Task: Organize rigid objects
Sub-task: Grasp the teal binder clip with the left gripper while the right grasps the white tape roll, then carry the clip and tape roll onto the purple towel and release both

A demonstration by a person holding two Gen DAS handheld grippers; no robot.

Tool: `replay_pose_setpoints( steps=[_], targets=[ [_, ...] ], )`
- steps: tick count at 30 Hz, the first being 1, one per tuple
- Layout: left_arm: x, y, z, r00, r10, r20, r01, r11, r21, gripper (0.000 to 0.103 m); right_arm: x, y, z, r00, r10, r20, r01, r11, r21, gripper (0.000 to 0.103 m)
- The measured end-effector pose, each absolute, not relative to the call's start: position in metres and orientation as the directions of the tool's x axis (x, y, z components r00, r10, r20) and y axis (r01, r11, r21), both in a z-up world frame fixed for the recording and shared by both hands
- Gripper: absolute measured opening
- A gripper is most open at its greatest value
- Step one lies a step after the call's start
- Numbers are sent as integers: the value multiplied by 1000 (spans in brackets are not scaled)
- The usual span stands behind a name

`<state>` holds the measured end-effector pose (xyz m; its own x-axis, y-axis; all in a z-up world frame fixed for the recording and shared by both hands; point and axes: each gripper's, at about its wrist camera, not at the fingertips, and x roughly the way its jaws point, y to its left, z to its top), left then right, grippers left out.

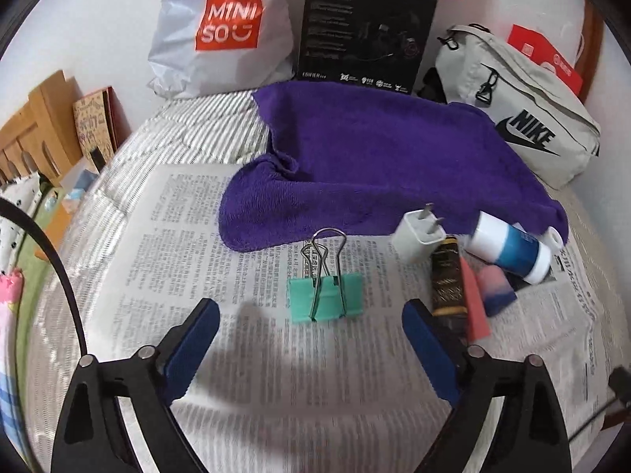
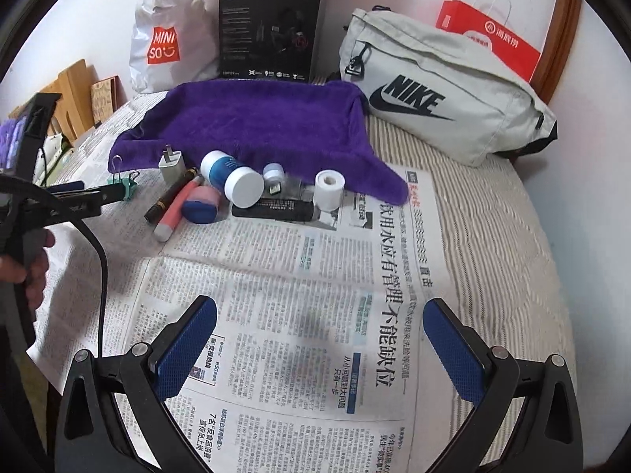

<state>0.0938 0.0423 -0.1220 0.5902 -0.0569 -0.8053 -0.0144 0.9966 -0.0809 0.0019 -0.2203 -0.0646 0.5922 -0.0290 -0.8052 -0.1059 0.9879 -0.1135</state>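
Note:
A green binder clip (image 1: 325, 295) stands on the newspaper (image 1: 221, 236) with its wire handles up. My left gripper (image 1: 310, 309) is open, its blue pads either side of the clip and not touching it. To the right lie a white plug (image 1: 420, 236), a black-gold tube (image 1: 447, 280), a pink stick (image 1: 475, 303) and a white-blue bottle (image 1: 508, 246). My right gripper (image 2: 319, 303) is open over bare newspaper (image 2: 315, 276), well short of the row of objects. That row also holds a white roll (image 2: 329, 189) and a black bar (image 2: 272, 211).
A purple towel (image 2: 256, 126) lies behind the objects. A grey Nike bag (image 2: 441, 98), a black box (image 2: 272, 31) and a Miniso bag (image 2: 165, 43) stand along the wall. Wooden pieces (image 1: 43, 118) are at the left edge. A hand (image 2: 31, 260) holds the left gripper's handle.

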Motion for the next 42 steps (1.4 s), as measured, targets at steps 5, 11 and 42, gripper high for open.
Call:
replay_pose_setpoints(
  steps=[5,11,42],
  targets=[
    [101,37,-133,611,-34,-791,-19,998,-58,78,6,-231,-73,598,49,-800,-101,995,-15,103],
    [103,30,-132,643,-48,-764,10,998,-54,58,22,-237,-88,596,90,-798,-90,995,45,102],
    [103,25,-132,637,21,-770,-1,1000,26,41,141,-244,-119,638,63,-768,-128,991,-25,65]
  ],
)
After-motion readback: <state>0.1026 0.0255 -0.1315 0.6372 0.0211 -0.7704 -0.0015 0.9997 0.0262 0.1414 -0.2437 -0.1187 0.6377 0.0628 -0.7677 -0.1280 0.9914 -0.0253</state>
